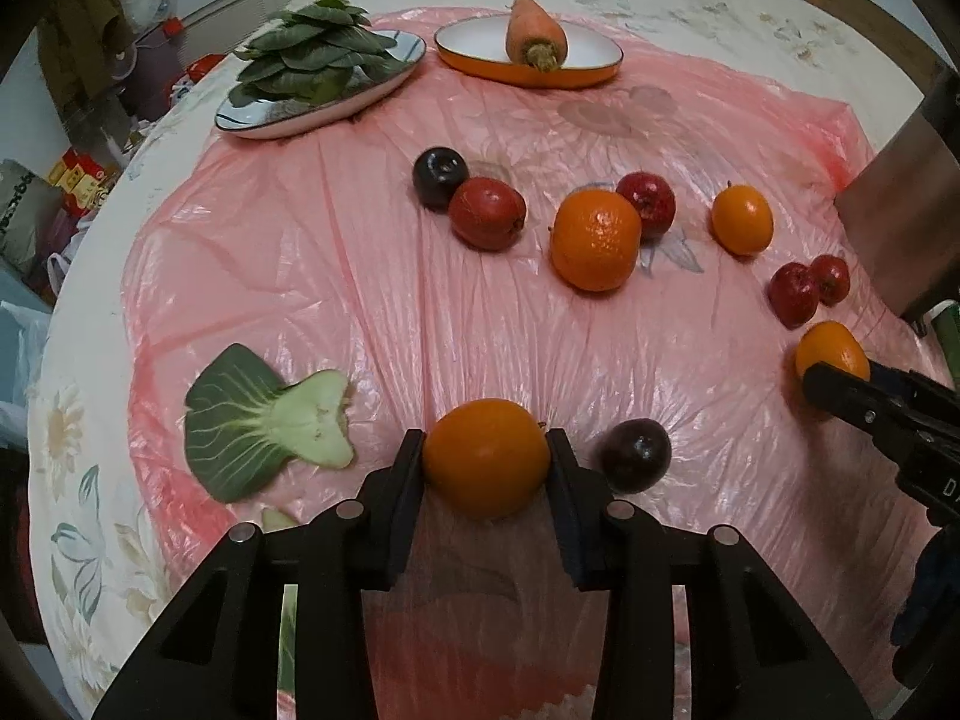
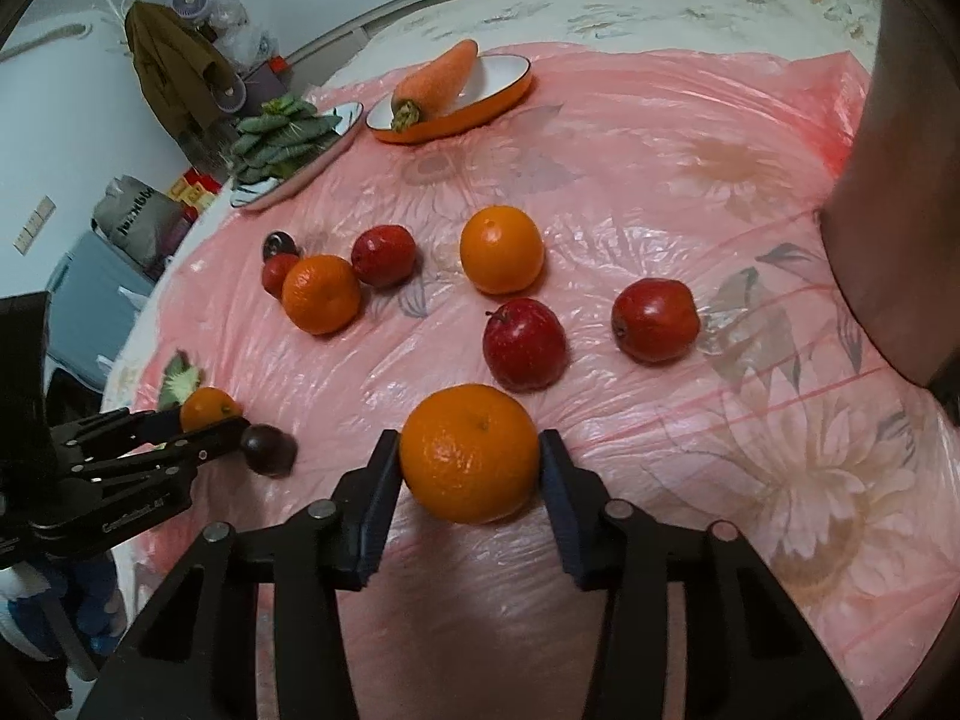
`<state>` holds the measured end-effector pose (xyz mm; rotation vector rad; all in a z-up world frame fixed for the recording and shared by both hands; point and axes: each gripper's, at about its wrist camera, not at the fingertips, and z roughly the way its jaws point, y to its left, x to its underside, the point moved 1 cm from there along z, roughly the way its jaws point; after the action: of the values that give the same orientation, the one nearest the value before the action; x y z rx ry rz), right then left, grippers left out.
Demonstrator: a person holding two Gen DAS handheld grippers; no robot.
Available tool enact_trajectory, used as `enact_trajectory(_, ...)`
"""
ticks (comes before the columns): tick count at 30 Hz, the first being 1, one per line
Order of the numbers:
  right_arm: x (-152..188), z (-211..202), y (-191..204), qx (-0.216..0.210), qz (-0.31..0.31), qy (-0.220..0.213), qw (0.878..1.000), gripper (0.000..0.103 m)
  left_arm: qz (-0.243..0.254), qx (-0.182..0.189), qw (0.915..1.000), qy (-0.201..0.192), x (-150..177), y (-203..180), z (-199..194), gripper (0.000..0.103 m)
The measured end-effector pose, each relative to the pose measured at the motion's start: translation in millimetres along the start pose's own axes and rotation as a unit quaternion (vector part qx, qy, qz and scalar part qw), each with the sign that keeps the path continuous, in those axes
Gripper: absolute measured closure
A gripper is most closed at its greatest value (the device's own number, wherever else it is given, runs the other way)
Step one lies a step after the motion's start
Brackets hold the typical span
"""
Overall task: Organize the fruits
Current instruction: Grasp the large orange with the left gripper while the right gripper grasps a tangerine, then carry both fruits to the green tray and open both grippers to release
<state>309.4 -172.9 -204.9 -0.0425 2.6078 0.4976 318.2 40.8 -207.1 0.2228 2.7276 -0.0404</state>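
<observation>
My left gripper (image 1: 486, 450) points down at the pink plastic sheet (image 1: 372, 276), its pads against both sides of a small smooth orange fruit (image 1: 486, 471). A dark plum (image 1: 635, 455) lies just right of it. My right gripper (image 2: 471, 450) has its pads on the two sides of a dimpled orange (image 2: 469, 462). Seen from the left wrist, the right gripper (image 1: 834, 375) is at the right edge, around that orange (image 1: 831, 348). More oranges (image 2: 501, 249), red apples (image 2: 524, 343) and another dark plum (image 1: 440, 176) lie loose on the sheet.
At the back stand a plate of green leaves (image 1: 270, 126) and an orange-rimmed dish (image 1: 540, 77) with a carrot (image 1: 534, 30) in it. A loose bok choy leaf (image 1: 264, 420) lies left of my left gripper. A person's arm (image 2: 888, 210) is at the right.
</observation>
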Motion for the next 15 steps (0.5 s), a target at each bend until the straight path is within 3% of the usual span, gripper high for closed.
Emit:
enact_trajectory(10, 10.2, -32.0, -10.3, -0.025, 0.007, 0.0, 1.0, 0.022, -0.024, -0.017, 0.9996, 0.002, 6.3, 4.2, -23.2, 0.069)
enact_trajectory(15, 34.2, -64.5, -26.8, -0.028, 0.017, 0.008, 0.999, 0.022, 0.012, -0.008, 0.9999, 0.001, 12.8, -30.9, -52.6, 0.069)
